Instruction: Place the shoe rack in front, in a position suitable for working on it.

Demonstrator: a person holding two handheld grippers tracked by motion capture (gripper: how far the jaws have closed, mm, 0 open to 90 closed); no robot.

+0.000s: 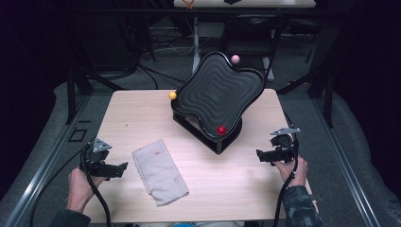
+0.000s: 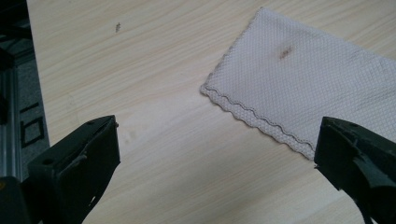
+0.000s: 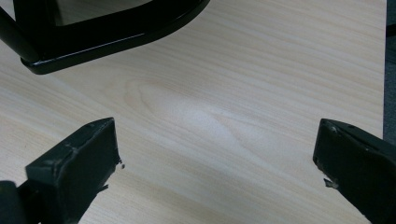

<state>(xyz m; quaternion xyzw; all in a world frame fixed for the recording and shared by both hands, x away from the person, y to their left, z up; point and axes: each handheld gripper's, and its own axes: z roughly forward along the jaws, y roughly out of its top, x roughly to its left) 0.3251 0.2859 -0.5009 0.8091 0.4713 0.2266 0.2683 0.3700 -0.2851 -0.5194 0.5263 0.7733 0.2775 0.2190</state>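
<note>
Both tongs stood wide and empty, nothing gripped. Left tongs hovered low over the surface, just left of the cloth, jaws aimed at its scalloped near edge. Right tongs sat well right of the cloth, near the black stand under the tilted wavy tray.

The cloth lay flat and folded, front-left of the tray, untouched, with a few brownish marks. Red ball sat at the tray's low rim; orange ball and pink ball sat at its outer corners.

Read: job looked barely started. Cloth not picked up yet, tray not touched. Left to do: grab the cloth, likely with the left tongs, then whatever wiping or handling followed.
</note>
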